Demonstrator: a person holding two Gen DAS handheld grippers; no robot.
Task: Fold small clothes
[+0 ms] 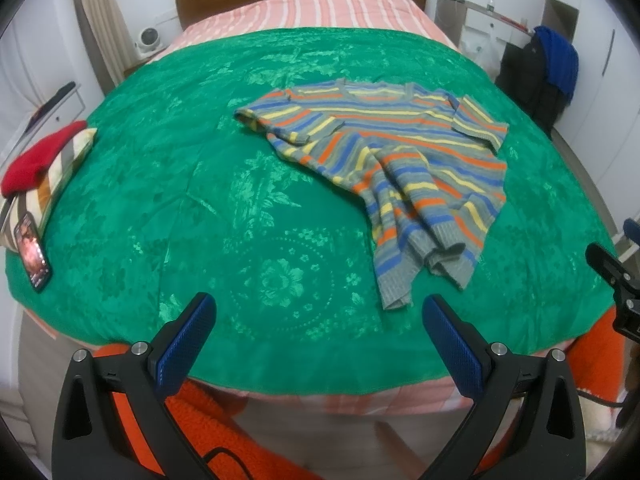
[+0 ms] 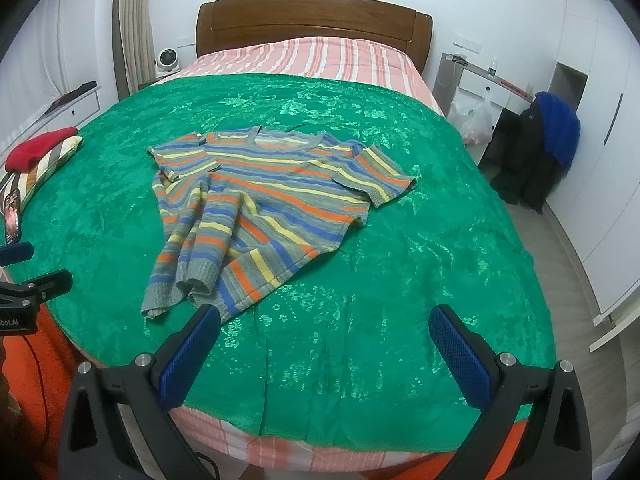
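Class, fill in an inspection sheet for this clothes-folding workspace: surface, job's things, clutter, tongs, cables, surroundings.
Surface: green cover over striped bedding.
Job's things: striped sweater, rumpled, unfolded.
Clutter: red garment on striped pillow; phone at edge.
Tongs: left tongs and right tongs open, empty, short of the sweater.
Cables: black cable below left tongs.
Surroundings: wooden headboard; clothes-draped chair; small fan.

striped sweater (image 1: 384,152) | unfolded, rumpled (hem bunched) | lies on green bedspread (image 1: 208,216)
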